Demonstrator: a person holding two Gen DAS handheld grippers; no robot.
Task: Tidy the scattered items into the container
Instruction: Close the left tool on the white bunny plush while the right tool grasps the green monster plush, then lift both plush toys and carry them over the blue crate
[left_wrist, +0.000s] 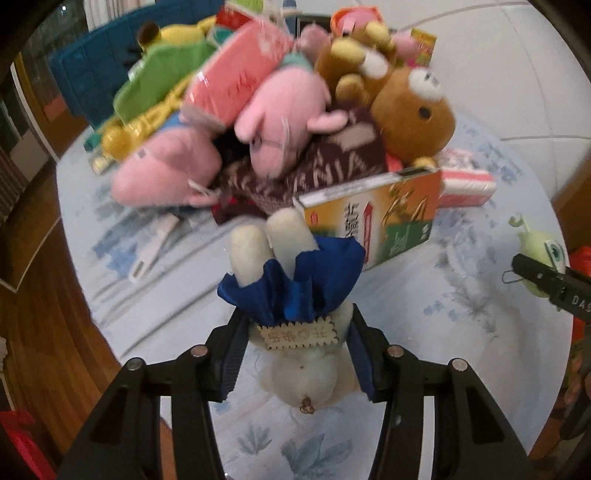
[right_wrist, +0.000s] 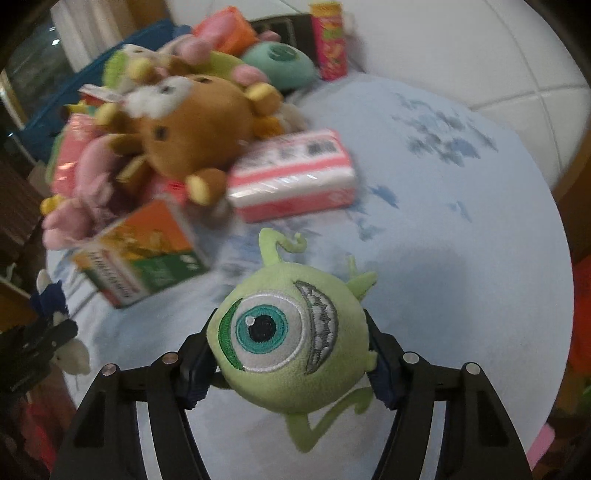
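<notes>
While both toys are soft and light, the left gripper (left_wrist: 295, 354) pinches the white plush doll (left_wrist: 301, 363) at its body and the right gripper (right_wrist: 291, 363) squeezes the one-eyed green plush (right_wrist: 288, 343) across its middle.

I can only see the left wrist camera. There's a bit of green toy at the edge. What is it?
Observer: A green one-eyed monster plush, gripped between the right gripper's fingers.
Operator: Is it smiling?
Observer: Yes, a stitched toothy grin sits beside its big teal eye.
Operator: Is anything behind the pink tissue pack?
Observer: Further back, a tall red snack tube stands upright beside a teal round plush.
</notes>
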